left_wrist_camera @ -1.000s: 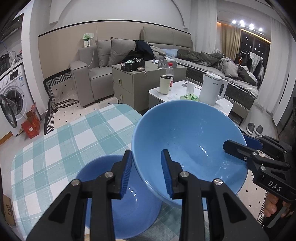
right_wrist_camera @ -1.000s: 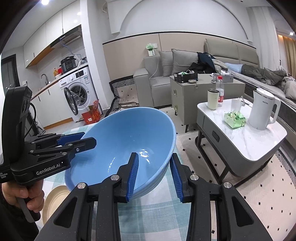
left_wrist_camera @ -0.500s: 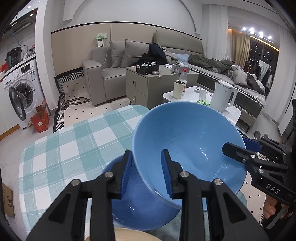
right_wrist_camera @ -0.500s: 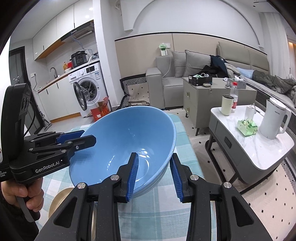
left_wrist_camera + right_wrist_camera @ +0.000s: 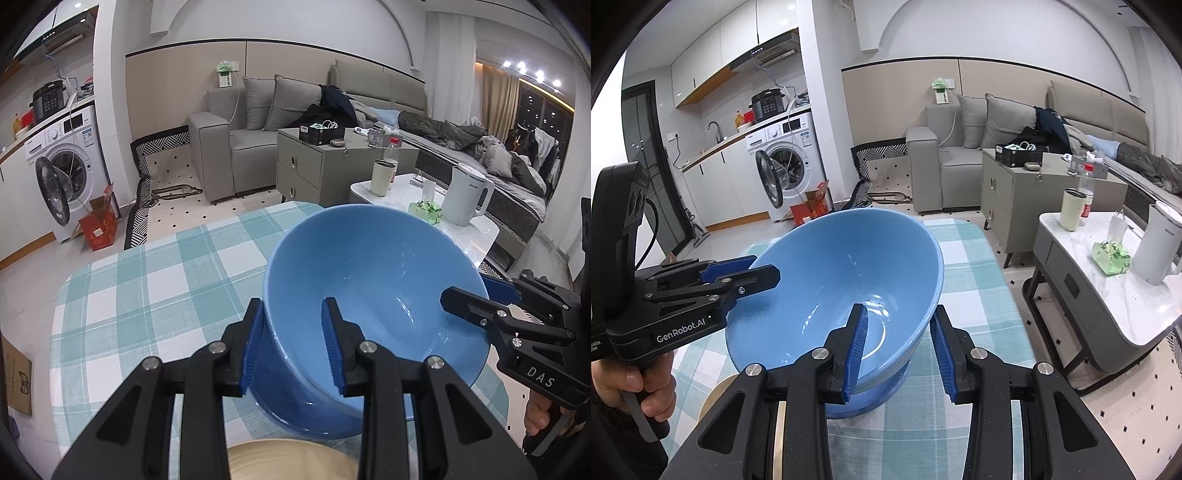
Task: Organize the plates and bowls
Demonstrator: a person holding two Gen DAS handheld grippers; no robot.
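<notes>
L gripper (image 5: pixel 291 343) & R gripper (image 5: pixel 899 349) both clamped on rim of tilted blue bowl (image 5: pixel 373 288), held just above 2nd blue bowl (image 5: pixel 295 410) on checked tablecloth (image 5: pixel 147 288).

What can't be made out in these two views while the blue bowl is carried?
- Darker blue bowl: left wrist view, mostly hidden by the held light blue bowl; whether they touch is unclear.
- Beige plate: cut off by the bottom edge and left tool.
- Right tool: outer pad contact hidden behind the bowl wall.
</notes>
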